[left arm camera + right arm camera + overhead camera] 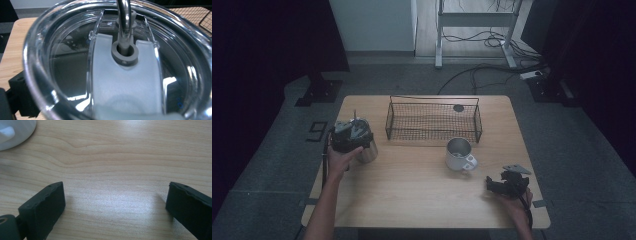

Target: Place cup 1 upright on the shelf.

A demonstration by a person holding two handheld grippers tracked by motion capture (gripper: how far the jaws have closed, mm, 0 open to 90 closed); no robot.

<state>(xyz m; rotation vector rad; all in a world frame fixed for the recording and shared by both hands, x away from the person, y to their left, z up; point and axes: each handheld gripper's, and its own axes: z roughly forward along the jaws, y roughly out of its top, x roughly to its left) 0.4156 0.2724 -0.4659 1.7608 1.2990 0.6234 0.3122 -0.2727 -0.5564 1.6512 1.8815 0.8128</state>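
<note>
Both grippers sat low at the near side of the tabletop [422,200], one toward each side edge. Left gripper [352,131] hung right over a steel tumbler [368,149] by the left edge, held by a hand [343,161] coming in from the near edge. No earlier picture is at hand, so only its state goes down: the jaws stood wide, and one black jaw showed just outside the tumbler's rim at the lower left of the left gripper view; whether the pads pressed on the tumbler I could not tell. That view looked straight down on the clear lid [50,75], with a frosted slider [125,87] across it and a metal straw [124,17] rising through a grey grommet [125,53].

Right gripper [501,186] rested near the near right corner, in the other hand [514,203], its grey plate [517,169] on top. In the right gripper view its jaws stood released and well apart, with bare wood between them and nothing held.

A steel mug [459,154] with a white handle stood on the tabletop right of centre, between the two grippers and nearer the right one; a white part of it showed at the top left corner of the right gripper view. Behind it, along the far edge, sat a black wire basket [433,134].
</note>
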